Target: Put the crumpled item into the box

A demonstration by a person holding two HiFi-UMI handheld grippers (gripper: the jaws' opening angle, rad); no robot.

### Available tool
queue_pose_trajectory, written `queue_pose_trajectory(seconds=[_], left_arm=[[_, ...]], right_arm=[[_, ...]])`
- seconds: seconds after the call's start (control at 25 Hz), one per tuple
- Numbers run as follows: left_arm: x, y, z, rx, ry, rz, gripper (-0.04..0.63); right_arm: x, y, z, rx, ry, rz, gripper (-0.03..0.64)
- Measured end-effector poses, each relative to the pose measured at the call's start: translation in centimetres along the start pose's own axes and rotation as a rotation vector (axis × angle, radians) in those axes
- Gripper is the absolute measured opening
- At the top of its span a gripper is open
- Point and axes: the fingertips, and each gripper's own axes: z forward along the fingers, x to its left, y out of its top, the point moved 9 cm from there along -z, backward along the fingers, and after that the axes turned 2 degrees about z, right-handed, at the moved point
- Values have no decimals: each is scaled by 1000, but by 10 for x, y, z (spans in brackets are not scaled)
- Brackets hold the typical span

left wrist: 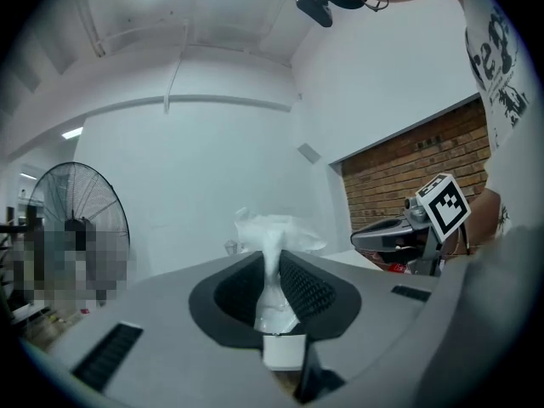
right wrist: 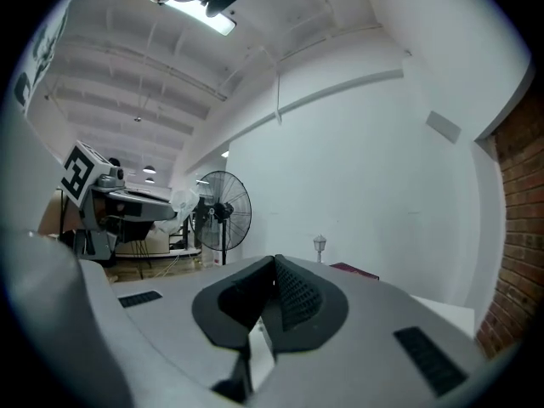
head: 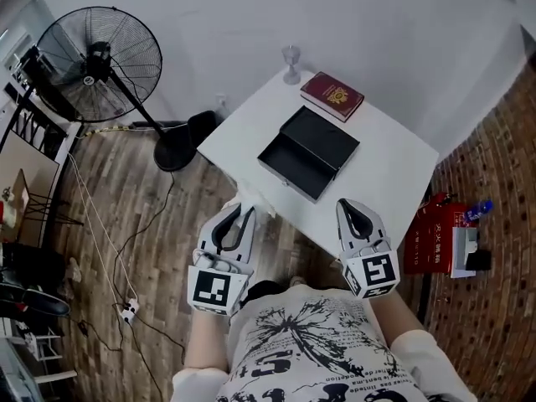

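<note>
The crumpled item [left wrist: 274, 232] is a white, tissue-like wad pinched between the jaws of my left gripper [left wrist: 274, 260], its top flaring out above the tips. In the head view the left gripper [head: 242, 213] hovers off the table's near-left corner with the crumpled item [head: 255, 201] at its tip. The black box [head: 308, 152] lies open on the white table [head: 394, 170], ahead and to the right of that gripper. My right gripper [head: 351, 211] is over the table's near edge with its jaws together and nothing in them; the right gripper view shows the same right gripper [right wrist: 273, 268].
A red book [head: 332, 95] and a small glass-like stand [head: 291, 64] sit at the table's far end. A standing fan [head: 99, 64] with cables is on the wooden floor at left. A red bag [head: 435, 233] stands by the brick wall at right.
</note>
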Motion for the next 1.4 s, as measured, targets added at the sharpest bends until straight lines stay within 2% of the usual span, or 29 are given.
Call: queue_pose_trajectory(seconds=[0.2, 0.4, 0.8, 1.0, 1.2, 1.4], left_arm=[[21, -10, 59, 19, -68, -3, 71], [49, -22, 117, 107, -204, 52, 71], [108, -70, 247, 218, -573, 127, 71], [106, -110, 292, 329, -798, 251, 71], [87, -147, 325, 395, -1028, 413, 71], [70, -182, 345, 436, -1196, 491, 71]], right_arm=[[-24, -5, 29, 23, -59, 9, 15], [-42, -5, 64, 50, -148, 31, 15], [-51, -13, 136, 130, -408, 112, 15], [-53, -27, 158, 184, -519, 157, 15], [-54, -45, 174, 213, -614, 199, 15], [-41, -62, 175, 233, -699, 282, 15]])
